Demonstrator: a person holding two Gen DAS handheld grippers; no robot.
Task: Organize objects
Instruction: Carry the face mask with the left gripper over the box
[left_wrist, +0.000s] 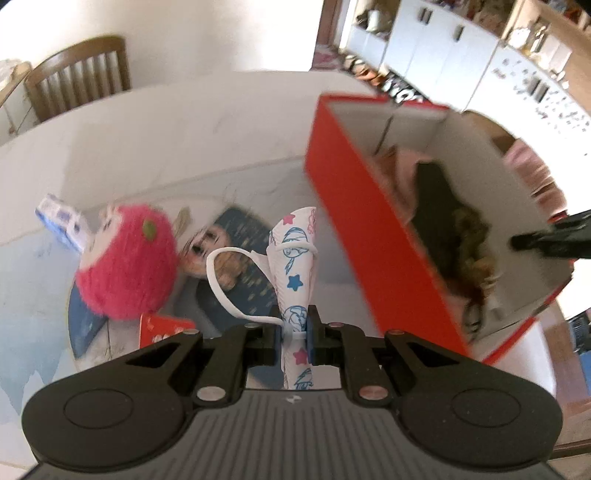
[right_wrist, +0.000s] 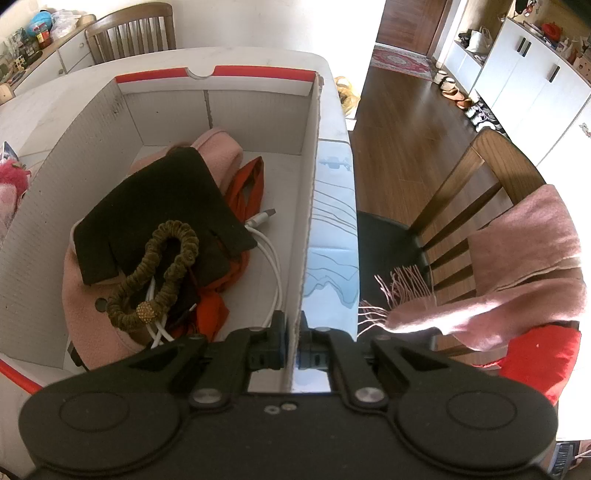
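Observation:
My left gripper (left_wrist: 294, 332) is shut on a white child's face mask (left_wrist: 293, 254) printed with blue figures and stars, held above the table; its ear loop (left_wrist: 221, 280) hangs to the left. A red cardboard box (left_wrist: 354, 236) with a white inside stands to the right. My right gripper (right_wrist: 293, 343) is shut on the box's right wall (right_wrist: 308, 221). Inside the box lie a dark glove (right_wrist: 147, 218), a pink cloth (right_wrist: 85, 295), a brown hair tie (right_wrist: 159, 280), a white cable (right_wrist: 271, 266) and an orange strap (right_wrist: 247, 184).
On the table to the left lie a pink plush toy (left_wrist: 125, 262), a blue picture book (left_wrist: 236, 266), a small red pack (left_wrist: 162, 326) and a blue-white carton (left_wrist: 61, 221). A chair with a pink scarf (right_wrist: 517, 266) stands right of the table. Another chair (left_wrist: 79, 81) stands at the far side.

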